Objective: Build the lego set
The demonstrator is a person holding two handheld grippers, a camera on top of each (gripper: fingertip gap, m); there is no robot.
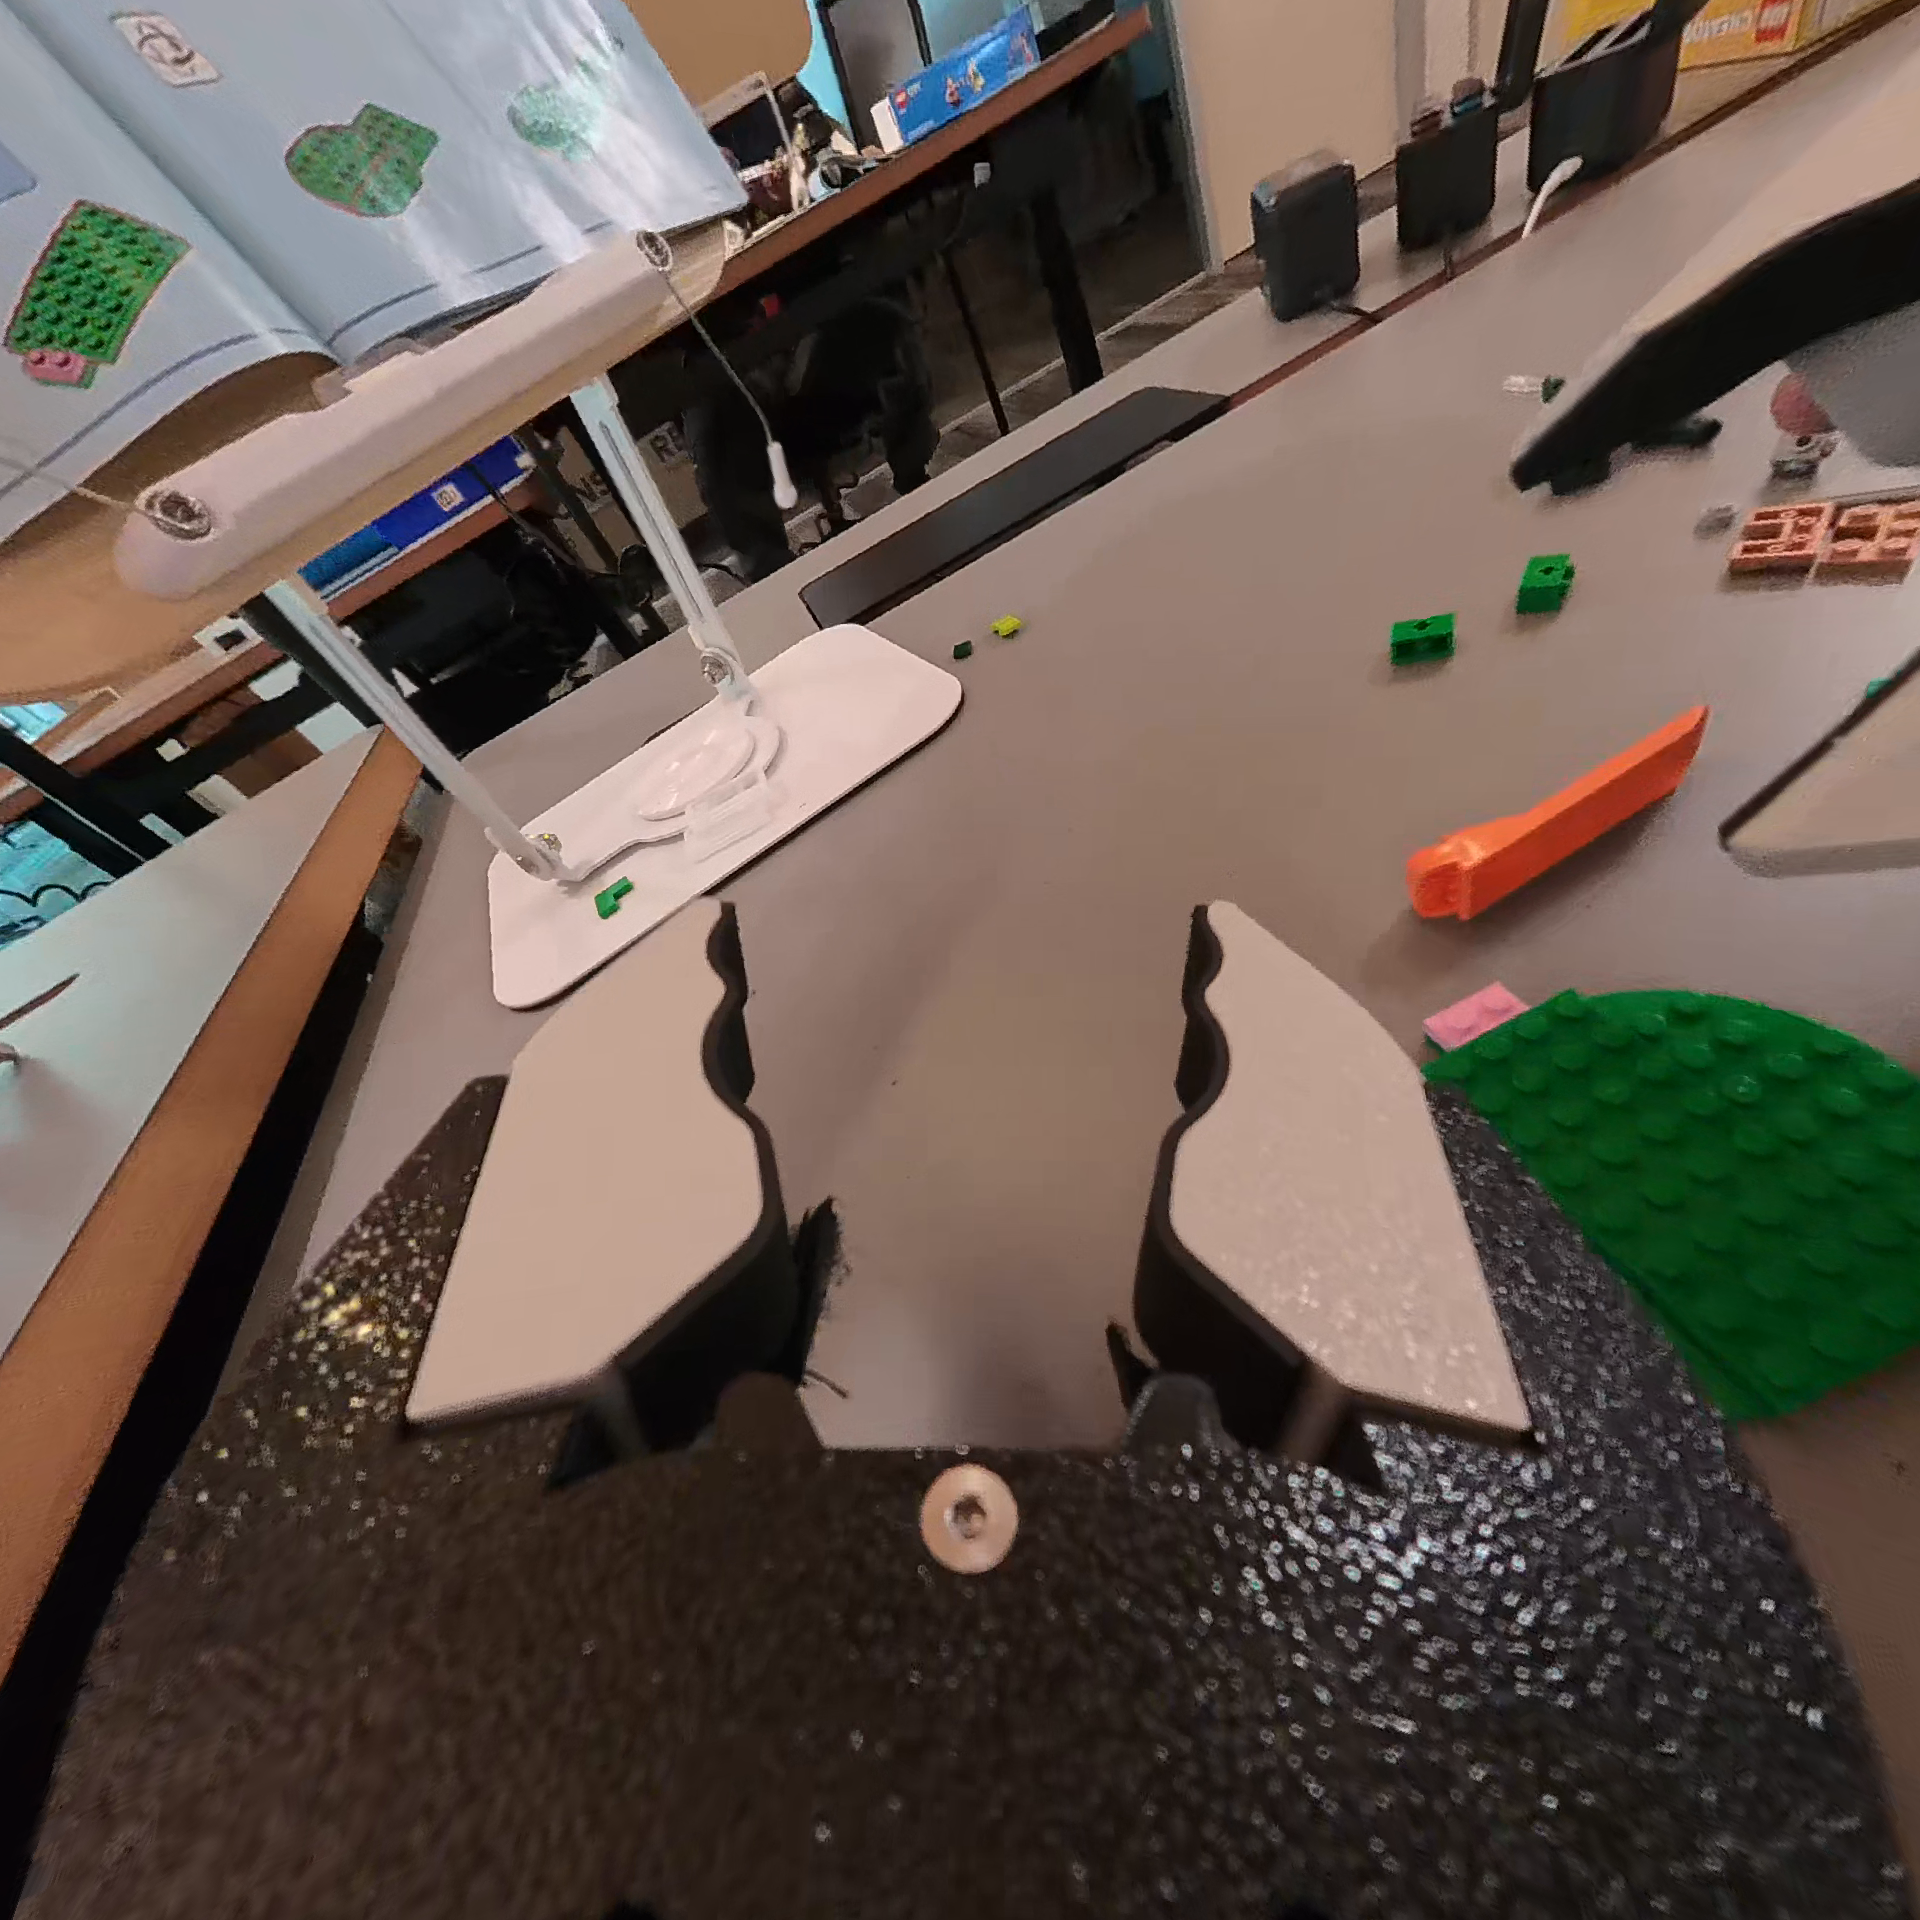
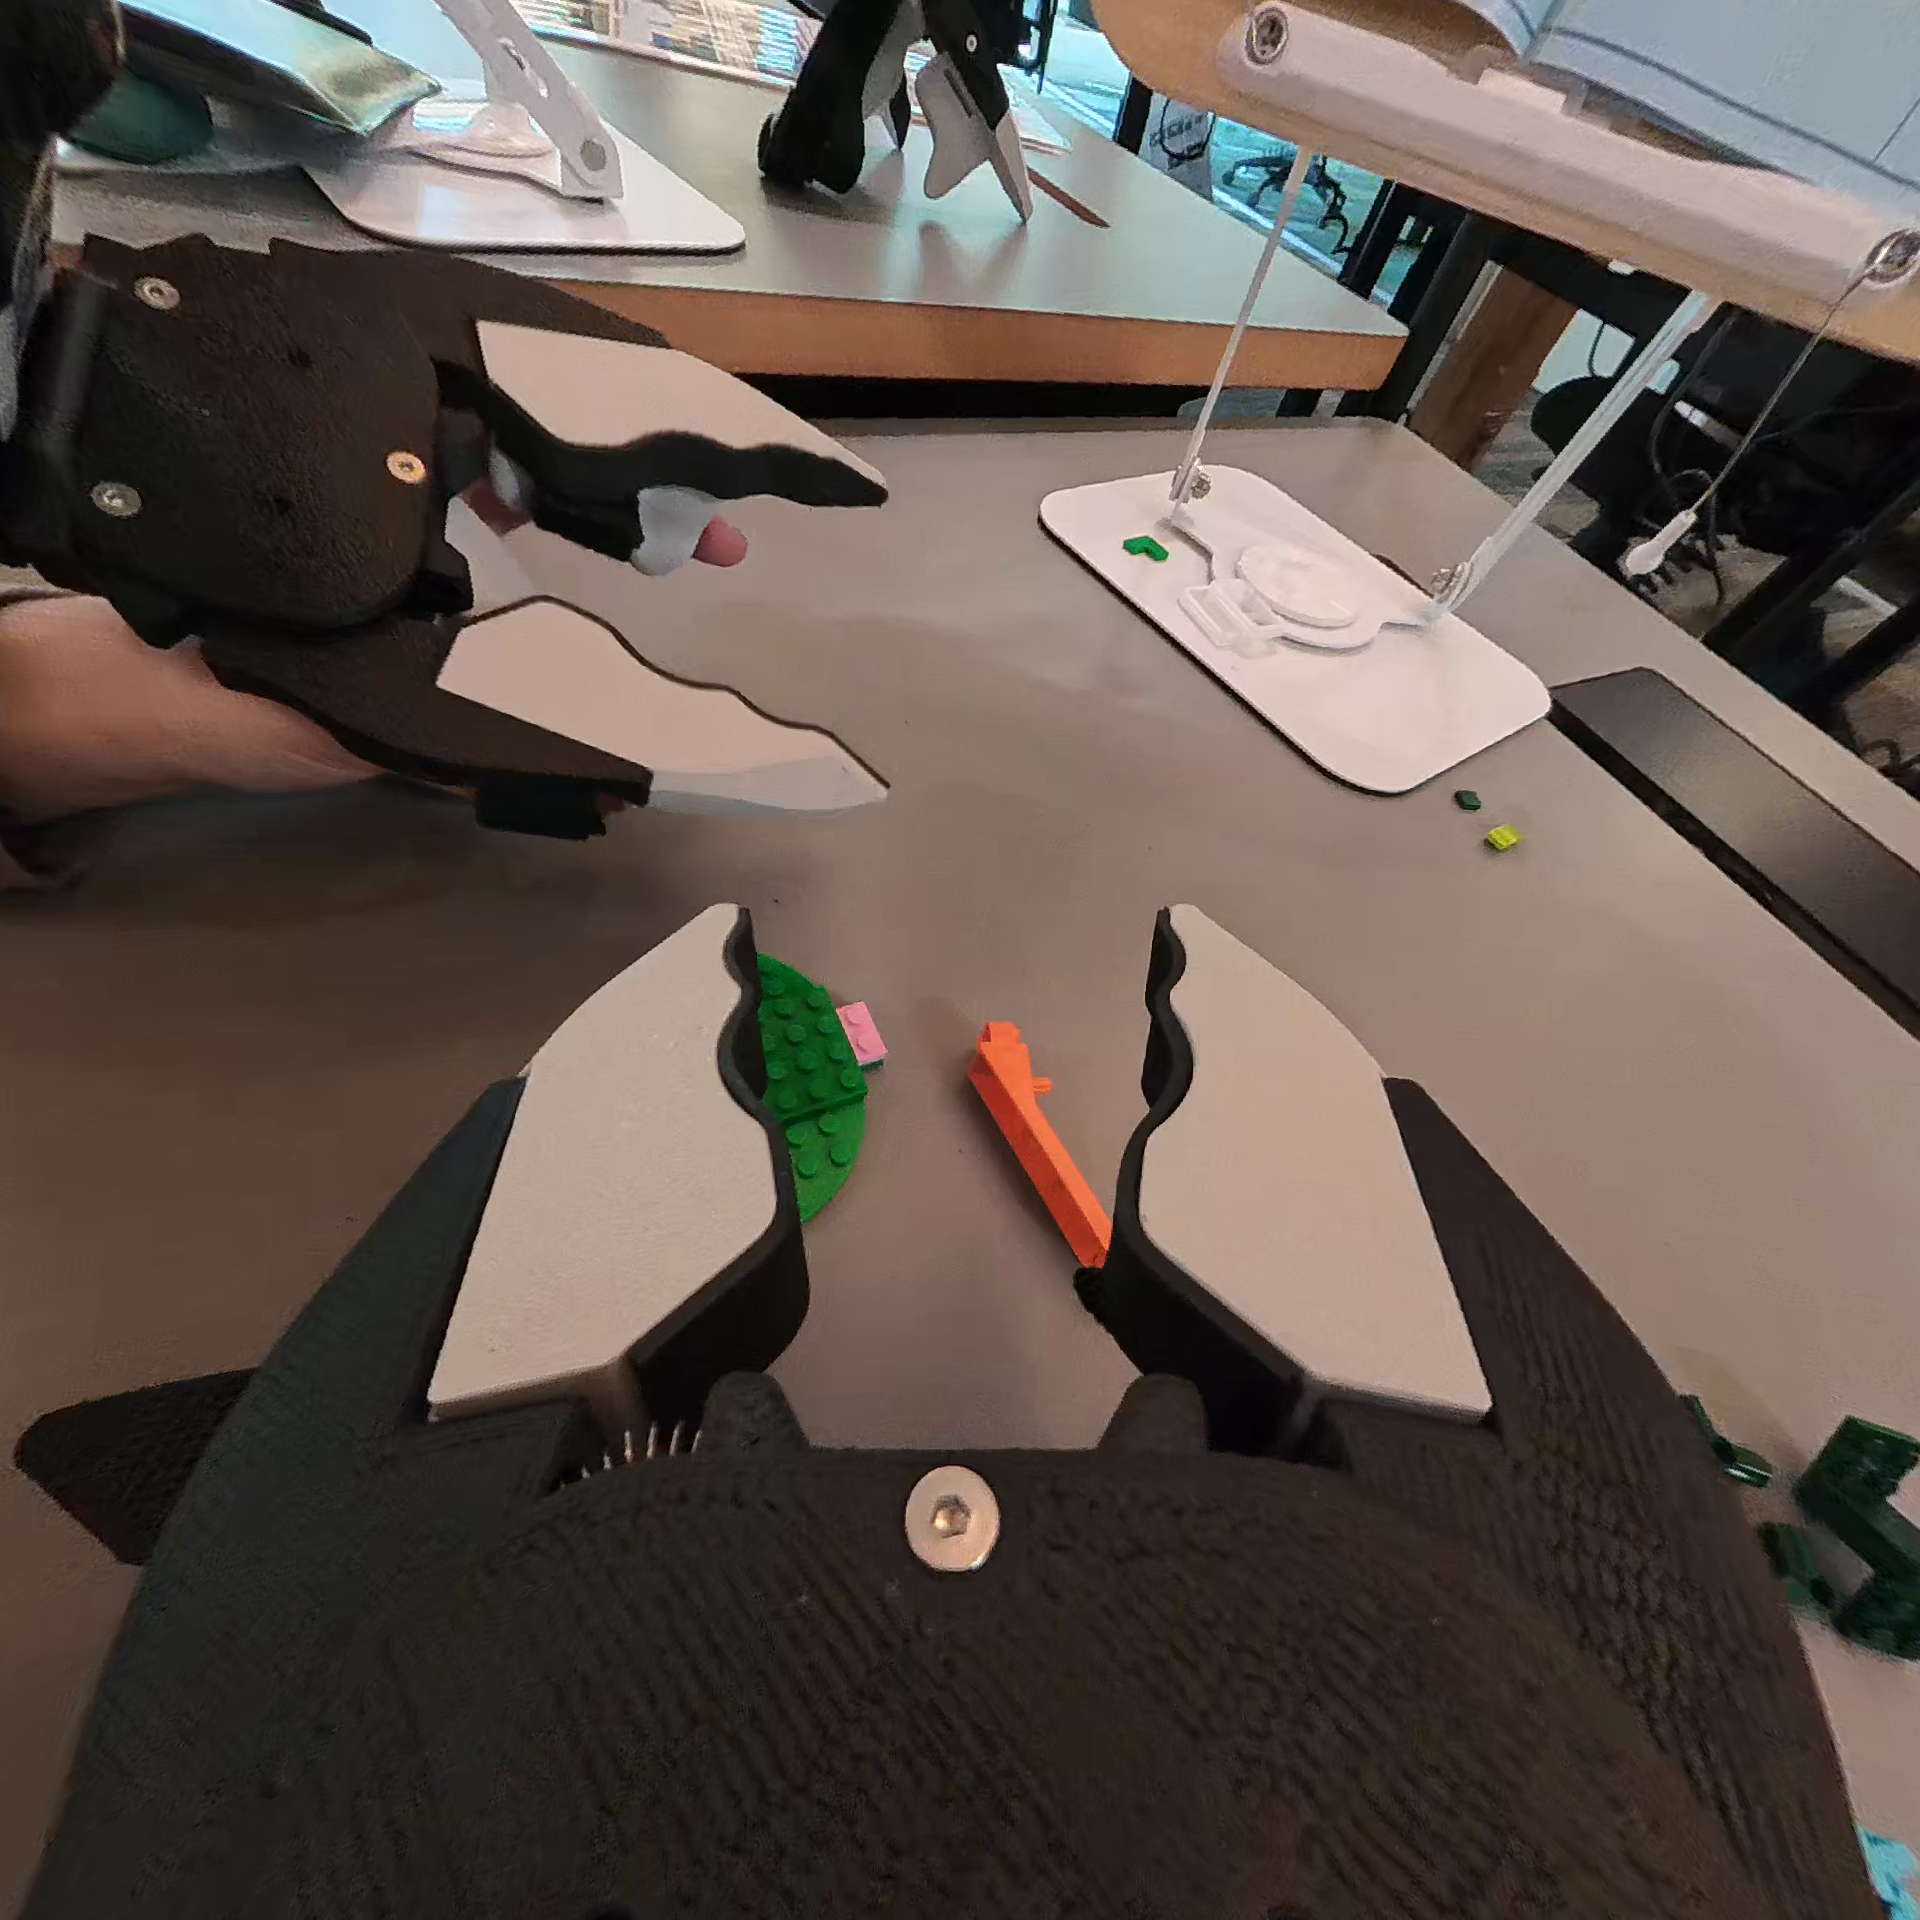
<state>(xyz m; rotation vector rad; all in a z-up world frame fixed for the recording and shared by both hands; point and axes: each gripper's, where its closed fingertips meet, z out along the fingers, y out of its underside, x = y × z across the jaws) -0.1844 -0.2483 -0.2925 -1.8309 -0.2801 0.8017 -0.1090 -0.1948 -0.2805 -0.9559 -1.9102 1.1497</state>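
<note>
My left gripper (image 1: 961,914) is open and empty above bare grey table. A green rounded baseplate (image 1: 1725,1174) lies to its right with a pink plate (image 1: 1473,1013) at its far edge. An orange brick separator (image 1: 1558,816) lies beyond them. My right gripper (image 2: 951,920) is open and empty above the table. Between its fingers I see the baseplate (image 2: 816,1091), the pink plate (image 2: 862,1029) and the separator (image 2: 1034,1132). The left gripper (image 2: 883,639) also shows in the right wrist view, open, held by a hand at the left.
A white book stand (image 1: 831,717) holds the open instruction booklet (image 1: 312,156); a small green piece (image 1: 613,896) lies on its base. Loose green bricks (image 1: 1423,637), tiny pieces (image 1: 1006,625) and brown pieces (image 1: 1823,535) lie farther off. Dark green pieces (image 2: 1860,1527) lie right of my right gripper.
</note>
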